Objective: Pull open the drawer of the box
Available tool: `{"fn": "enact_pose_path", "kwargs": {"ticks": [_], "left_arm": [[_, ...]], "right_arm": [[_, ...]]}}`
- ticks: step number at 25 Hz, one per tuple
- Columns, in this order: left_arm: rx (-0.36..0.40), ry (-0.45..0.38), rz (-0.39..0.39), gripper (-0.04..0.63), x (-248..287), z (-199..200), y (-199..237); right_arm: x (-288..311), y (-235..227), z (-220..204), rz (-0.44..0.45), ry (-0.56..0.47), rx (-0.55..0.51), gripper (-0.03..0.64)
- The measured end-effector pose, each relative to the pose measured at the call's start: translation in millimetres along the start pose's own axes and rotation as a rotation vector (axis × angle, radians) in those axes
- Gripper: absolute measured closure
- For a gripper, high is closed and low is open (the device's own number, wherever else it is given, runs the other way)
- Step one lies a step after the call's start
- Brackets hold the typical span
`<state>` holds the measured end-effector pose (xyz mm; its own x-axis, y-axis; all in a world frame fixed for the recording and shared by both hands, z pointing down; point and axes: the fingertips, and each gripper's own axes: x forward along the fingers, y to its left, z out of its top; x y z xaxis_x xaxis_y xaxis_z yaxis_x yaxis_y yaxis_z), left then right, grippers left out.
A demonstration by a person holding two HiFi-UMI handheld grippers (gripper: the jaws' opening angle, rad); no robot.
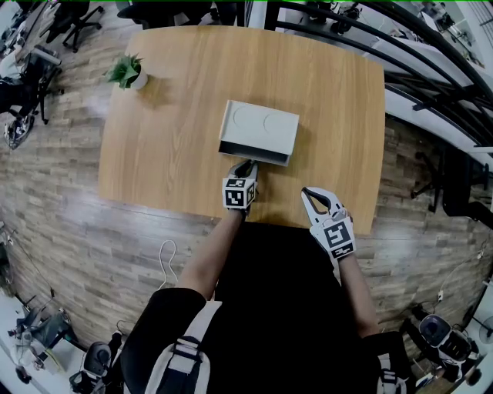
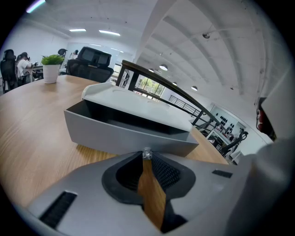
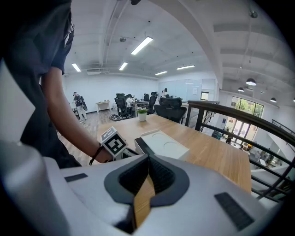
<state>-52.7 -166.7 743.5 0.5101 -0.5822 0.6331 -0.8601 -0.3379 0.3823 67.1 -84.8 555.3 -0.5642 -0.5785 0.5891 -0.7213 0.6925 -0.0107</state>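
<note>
A pale grey box lies in the middle of the wooden table. Its drawer stands pulled out a short way toward me, dark inside. My left gripper is at the drawer's front, shut on a small shiny knob on the grey drawer front. The box's white top rises behind it. My right gripper hovers near the table's front edge, right of the drawer, shut with nothing in it. In the right gripper view the box and the left gripper's marker cube show beyond the shut right gripper.
A small potted plant stands at the table's far left corner. A black railing runs along the right, beyond the table. Office chairs stand at the far left on the wood floor.
</note>
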Motion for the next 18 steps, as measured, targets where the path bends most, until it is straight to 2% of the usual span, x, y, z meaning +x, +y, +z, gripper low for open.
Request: {"fn": "enact_pose_path", "kwargs": {"ticks": [18], "left_arm": [[0.007,0.004,0.003,0.520,-12,-13,1]], "right_arm": [[-7,10,-9,-0.007,-0.001,0.003,0.592]]}}
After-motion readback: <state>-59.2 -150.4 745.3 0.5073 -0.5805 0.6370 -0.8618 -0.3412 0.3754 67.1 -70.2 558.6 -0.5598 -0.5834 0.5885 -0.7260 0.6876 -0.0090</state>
